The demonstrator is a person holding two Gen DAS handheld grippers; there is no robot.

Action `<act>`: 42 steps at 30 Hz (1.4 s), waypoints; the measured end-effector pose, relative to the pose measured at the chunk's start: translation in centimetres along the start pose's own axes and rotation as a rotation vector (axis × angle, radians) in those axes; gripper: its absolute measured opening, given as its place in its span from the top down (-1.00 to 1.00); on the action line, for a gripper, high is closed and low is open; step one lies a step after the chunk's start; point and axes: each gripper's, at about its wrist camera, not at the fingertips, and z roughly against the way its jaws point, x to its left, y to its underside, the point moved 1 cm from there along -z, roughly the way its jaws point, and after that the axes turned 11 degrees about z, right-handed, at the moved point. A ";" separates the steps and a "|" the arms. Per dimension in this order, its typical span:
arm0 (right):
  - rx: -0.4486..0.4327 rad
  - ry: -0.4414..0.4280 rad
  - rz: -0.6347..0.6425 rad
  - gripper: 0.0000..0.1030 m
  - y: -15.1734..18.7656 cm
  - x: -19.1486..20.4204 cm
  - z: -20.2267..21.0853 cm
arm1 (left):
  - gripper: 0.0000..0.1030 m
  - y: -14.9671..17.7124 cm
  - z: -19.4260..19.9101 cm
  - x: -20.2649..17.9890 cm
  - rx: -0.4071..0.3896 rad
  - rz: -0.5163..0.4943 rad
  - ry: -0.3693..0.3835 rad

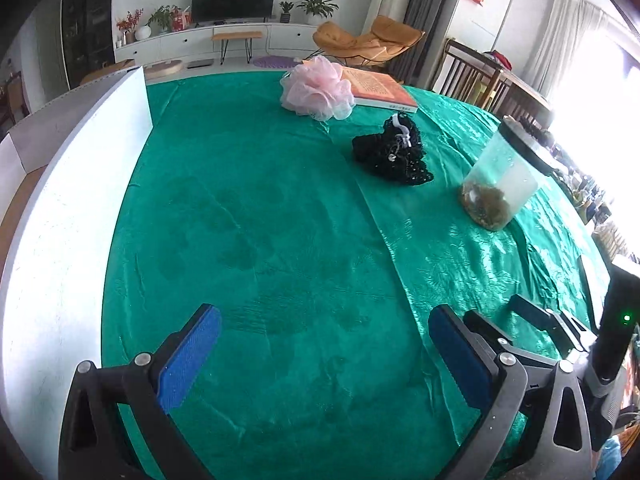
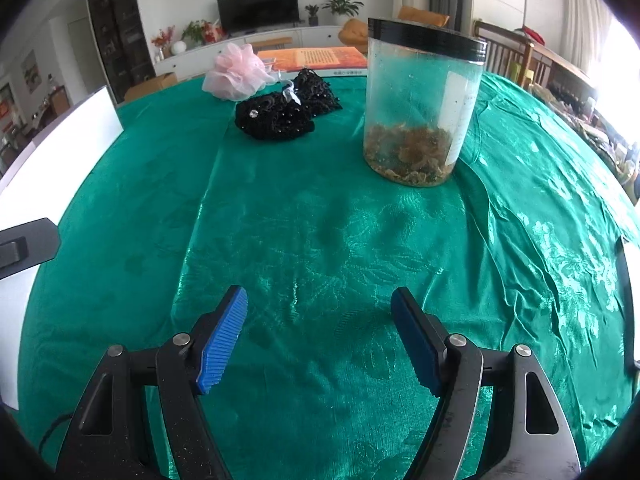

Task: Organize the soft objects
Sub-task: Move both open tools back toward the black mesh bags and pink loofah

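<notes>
A pink mesh bath pouf (image 1: pixel 316 90) lies at the far side of the green tablecloth (image 1: pixel 280 240), partly resting against an orange book (image 1: pixel 380 88). A black beaded knitted item (image 1: pixel 390 154) with a white hook lies nearer, right of centre. Both also show in the right wrist view, the pouf (image 2: pixel 236 74) and the black item (image 2: pixel 284 110). My left gripper (image 1: pixel 324 320) is open and empty above the cloth. My right gripper (image 2: pixel 320 304) is open and empty, well short of the black item.
A clear plastic jar (image 2: pixel 420 108) with a black lid and brown dried contents stands right of the black item; it also shows in the left wrist view (image 1: pixel 504 176). A white board (image 1: pixel 72 220) borders the cloth on the left. Chairs stand beyond the table's right edge.
</notes>
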 end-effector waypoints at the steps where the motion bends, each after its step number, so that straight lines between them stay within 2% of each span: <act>1: 0.006 -0.002 -0.003 -0.50 0.0 -0.1 -0.1 | -1.00 -0.1 -0.6 0.3 0.004 0.009 -0.008; 10: 0.016 0.026 0.042 -0.57 0.1 0.9 -0.4 | -1.00 -0.7 -3.5 3.5 0.001 0.024 -0.107; 15: 0.016 0.017 0.044 -0.62 0.2 0.9 -0.4 | -1.00 -0.5 -4.3 4.9 0.004 0.028 -0.115; 19: 0.013 -0.012 0.014 -0.62 -0.3 0.7 -0.2 | -1.00 0.1 -4.3 4.7 -0.038 -0.024 -0.132; 22: -0.060 -0.057 0.008 -0.62 -3.0 0.9 0.2 | -1.00 0.2 -4.5 4.4 -0.045 -0.034 -0.153; 25: -0.060 -0.074 0.065 -0.62 -8.3 2.1 -1.7 | -1.00 0.2 -4.6 4.3 -0.046 -0.036 -0.164; 27: -0.039 -0.056 0.059 -0.62 -11.9 2.3 -3.9 | -1.00 0.1 -4.6 4.2 -0.044 -0.039 -0.168; 30: 0.021 0.039 0.047 -0.62 -16.1 2.5 -7.9 | -1.00 0.1 -4.7 4.2 -0.041 -0.046 -0.169; 32: 0.106 0.082 0.058 -0.62 -17.4 2.7 -11.0 | -1.00 0.1 -4.7 4.2 -0.041 -0.046 -0.167; 34: 0.146 0.075 0.061 -0.59 -17.3 2.6 -13.1 | -1.00 0.1 -4.7 4.2 -0.041 -0.047 -0.166; 35: 0.151 0.050 0.054 -0.54 -17.1 2.4 -13.5 | -1.00 0.1 -4.7 4.2 -0.041 -0.047 -0.166; 37: 0.117 0.011 0.049 -0.15 -16.3 2.0 -13.0 | -1.00 0.1 -4.7 4.1 -0.040 -0.047 -0.165; 38: 0.100 0.015 0.074 0.43 -15.9 2.3 -12.4 | -1.00 0.1 -4.7 4.1 -0.040 -0.047 -0.165; 39: 0.093 0.018 0.094 0.53 -15.4 2.5 -11.7 | -1.00 0.1 -4.7 4.1 -0.040 -0.047 -0.165; 42: 0.074 -0.042 0.141 0.53 -13.0 3.7 -9.7 | -1.00 0.1 -4.7 4.0 -0.040 -0.048 -0.166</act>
